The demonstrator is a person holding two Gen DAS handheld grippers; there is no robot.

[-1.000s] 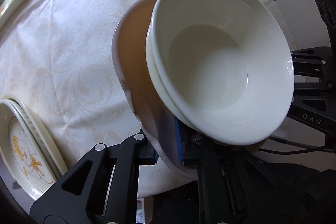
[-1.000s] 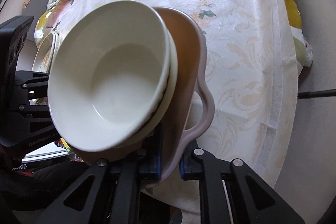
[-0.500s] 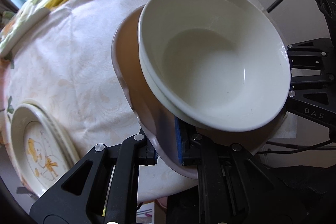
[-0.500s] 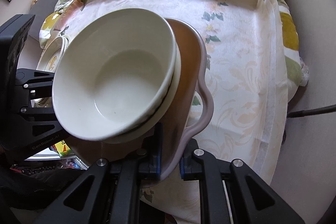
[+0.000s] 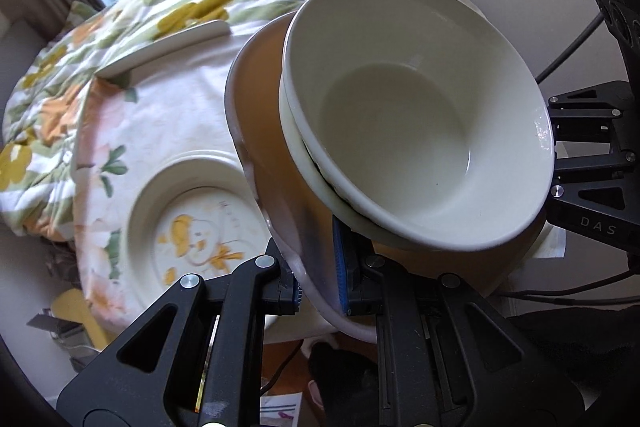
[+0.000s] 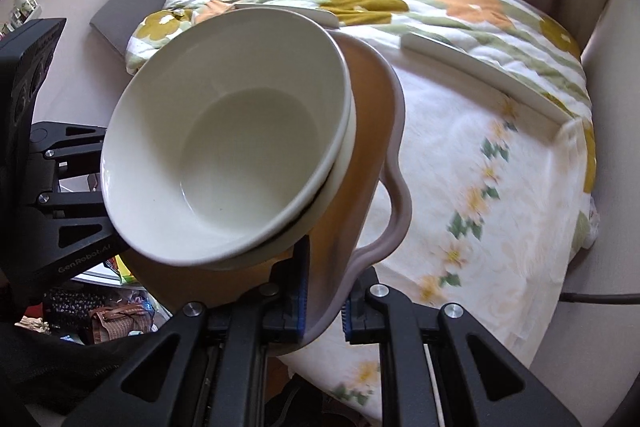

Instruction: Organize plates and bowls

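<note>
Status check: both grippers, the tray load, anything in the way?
Left gripper and right gripper shut on tray. Stacked bowls aboard, tilted. Plates on table below.

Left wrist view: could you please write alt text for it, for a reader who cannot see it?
The left hand-held gripper is shut on the rim of a tan tray carrying two nested white bowls, lifted above a floral tablecloth. Below, a stack of plates with a yellow cartoon print sits on the cloth.

Both wrist cams look steeply down along their claws, very close to the tray (image 5: 276,163) (image 6: 372,131) with stacked bowls (image 5: 416,131) (image 6: 228,147). Left view sits at the tray's left edge, right view at its right. Both share tray, bowls, floral tablecloth (image 5: 176,115) (image 6: 500,195).
</note>
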